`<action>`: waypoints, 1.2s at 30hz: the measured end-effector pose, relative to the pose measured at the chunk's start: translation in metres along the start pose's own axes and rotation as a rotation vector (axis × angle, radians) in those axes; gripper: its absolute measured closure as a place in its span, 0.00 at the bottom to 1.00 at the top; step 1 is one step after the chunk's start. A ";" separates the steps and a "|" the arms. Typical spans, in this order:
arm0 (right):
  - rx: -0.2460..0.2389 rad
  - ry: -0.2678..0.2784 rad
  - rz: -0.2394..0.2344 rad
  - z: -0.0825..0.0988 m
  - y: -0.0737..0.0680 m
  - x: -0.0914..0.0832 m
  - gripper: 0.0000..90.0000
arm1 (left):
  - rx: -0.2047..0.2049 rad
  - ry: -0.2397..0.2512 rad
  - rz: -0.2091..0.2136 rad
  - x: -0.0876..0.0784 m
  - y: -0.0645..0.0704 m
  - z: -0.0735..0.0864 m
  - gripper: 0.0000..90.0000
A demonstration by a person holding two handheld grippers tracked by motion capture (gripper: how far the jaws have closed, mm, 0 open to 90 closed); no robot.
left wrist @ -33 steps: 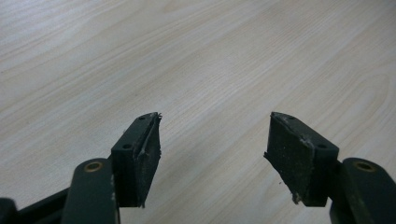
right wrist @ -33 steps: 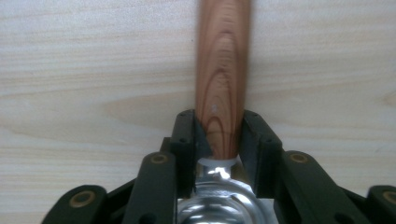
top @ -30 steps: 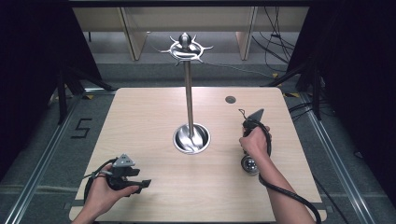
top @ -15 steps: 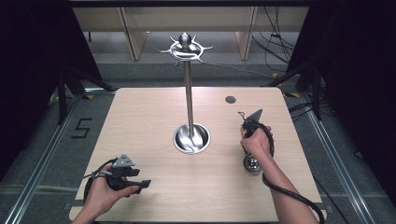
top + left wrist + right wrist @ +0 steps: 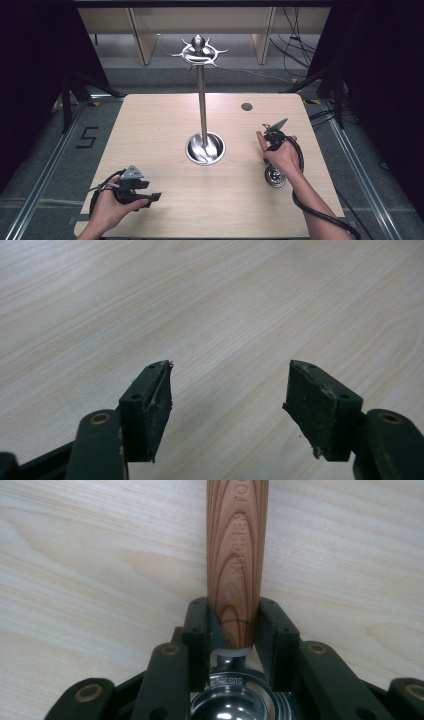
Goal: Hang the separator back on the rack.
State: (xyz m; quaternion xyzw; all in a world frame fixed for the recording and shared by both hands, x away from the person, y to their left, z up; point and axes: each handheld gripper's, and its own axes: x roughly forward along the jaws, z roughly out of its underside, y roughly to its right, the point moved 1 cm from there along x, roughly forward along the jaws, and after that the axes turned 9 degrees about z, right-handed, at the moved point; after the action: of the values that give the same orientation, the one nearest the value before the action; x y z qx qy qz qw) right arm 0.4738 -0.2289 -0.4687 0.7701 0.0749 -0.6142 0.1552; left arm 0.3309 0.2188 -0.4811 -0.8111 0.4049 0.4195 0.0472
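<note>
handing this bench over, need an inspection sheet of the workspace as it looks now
surface: light wooden table, small dark round spot near far right.
job's things: utensil with wooden handle and shiny metal head, lying on table.
clutter: tall metal stand with hooked top, round base at table centre.
grippers: right gripper shut on wooden handle; left gripper open, jaws apart over bare wood.
cables: black cable trails from right gripper; loose cables on floor behind.
surroundings: dark curtains at sides, wooden legs behind.
</note>
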 end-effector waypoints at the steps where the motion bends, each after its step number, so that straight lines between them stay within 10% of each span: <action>1: 0.022 0.012 0.002 0.001 -0.001 -0.003 0.78 | -0.002 0.002 0.000 0.000 0.000 0.000 0.38; 4: 0.112 0.055 -0.035 0.006 -0.004 -0.012 0.78 | -0.002 -0.002 -0.002 0.000 0.000 0.000 0.38; 8: 0.114 0.128 -0.031 0.016 -0.002 -0.018 0.78 | -0.004 -0.004 -0.002 0.000 0.000 0.000 0.38; 18: -0.010 0.375 -0.035 0.040 0.018 -0.034 0.78 | -0.005 0.001 0.003 0.000 0.001 0.000 0.38; 36: -0.046 0.560 -0.071 0.065 0.010 -0.054 0.78 | -0.008 0.002 -0.010 0.000 0.000 0.000 0.38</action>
State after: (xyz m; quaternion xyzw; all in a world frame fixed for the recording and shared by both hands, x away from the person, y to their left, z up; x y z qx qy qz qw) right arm 0.4045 -0.2563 -0.4280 0.9031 0.1554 -0.3806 0.1242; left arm 0.3308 0.2191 -0.4807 -0.8137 0.3992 0.4202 0.0454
